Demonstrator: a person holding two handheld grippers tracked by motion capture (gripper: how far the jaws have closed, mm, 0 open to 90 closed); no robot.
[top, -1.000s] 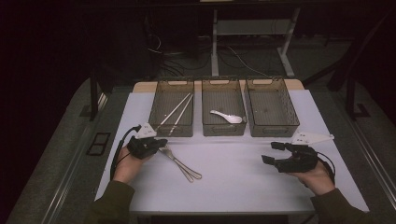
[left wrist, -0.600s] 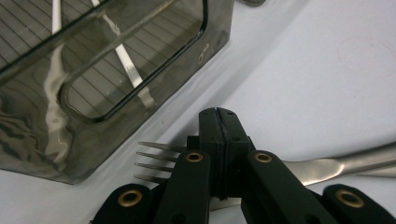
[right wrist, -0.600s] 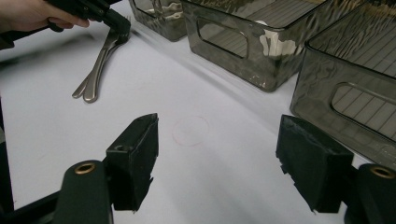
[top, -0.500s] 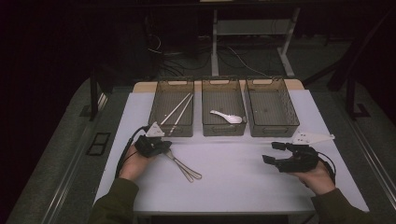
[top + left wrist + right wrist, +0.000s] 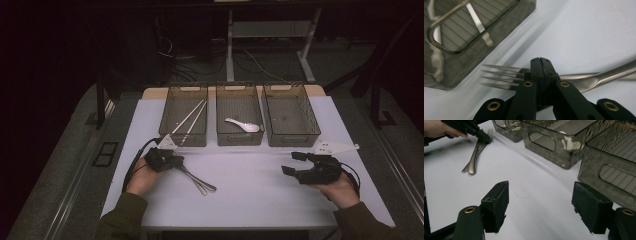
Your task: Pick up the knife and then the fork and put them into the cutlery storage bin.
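Two metal forks (image 5: 198, 180) lie crossed on the white table (image 5: 250, 200), tines toward the left tray. My left gripper (image 5: 177, 161) is shut, and its closed tips (image 5: 541, 61) sit over the neck of one fork (image 5: 499, 76), which runs crosswise beneath them. The second fork's handle (image 5: 609, 75) slants off to the right. The right gripper view shows the same forks (image 5: 473, 157) far off under the left gripper (image 5: 484, 136). My right gripper (image 5: 291, 163) stays low at the table's right side, open, with nothing between its pads (image 5: 496, 205).
Three smoky plastic trays stand in a row at the back. The left tray (image 5: 170, 131) holds chopsticks (image 5: 190, 119), the middle tray (image 5: 239, 140) a white spoon (image 5: 243, 125), and the right tray (image 5: 292, 140) nothing visible. Dark floor and cables lie beyond.
My left gripper has crept slightly right and forward over the forks' tine end. The right gripper has stayed put.
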